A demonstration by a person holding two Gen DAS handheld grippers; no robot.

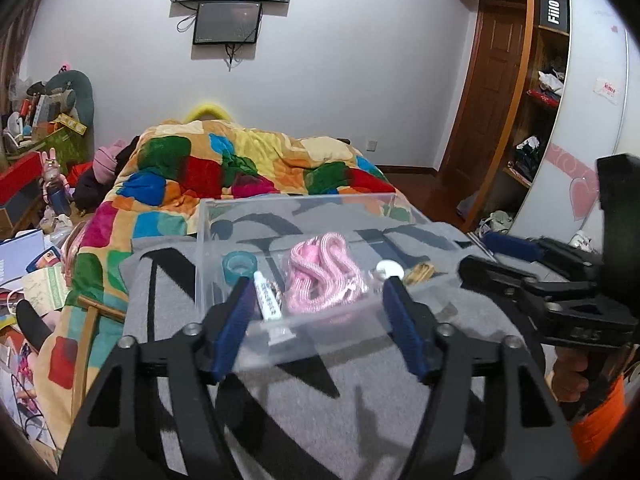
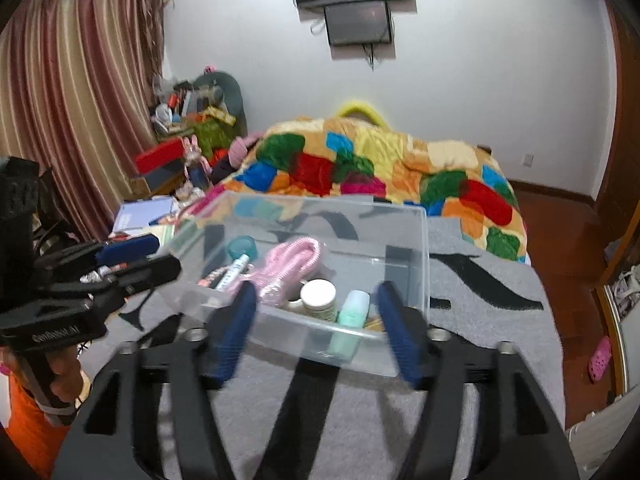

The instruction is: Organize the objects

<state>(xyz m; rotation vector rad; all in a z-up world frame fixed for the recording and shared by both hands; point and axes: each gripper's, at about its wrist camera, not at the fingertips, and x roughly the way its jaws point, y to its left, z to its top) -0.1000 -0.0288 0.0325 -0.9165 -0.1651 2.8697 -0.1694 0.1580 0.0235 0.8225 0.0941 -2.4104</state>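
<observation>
Left wrist: clear box rim, jaws spread

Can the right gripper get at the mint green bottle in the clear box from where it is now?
Probably yes: the right gripper is open, the clear box has no lid, and the mint green bottle leans just inside its near wall.

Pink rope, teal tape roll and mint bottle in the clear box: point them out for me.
pink rope point(image 1: 320, 276), left wrist view, middle of the coil.
teal tape roll point(image 1: 239, 266), left wrist view, top ring.
mint bottle point(image 2: 352, 312), right wrist view, upper body.
</observation>
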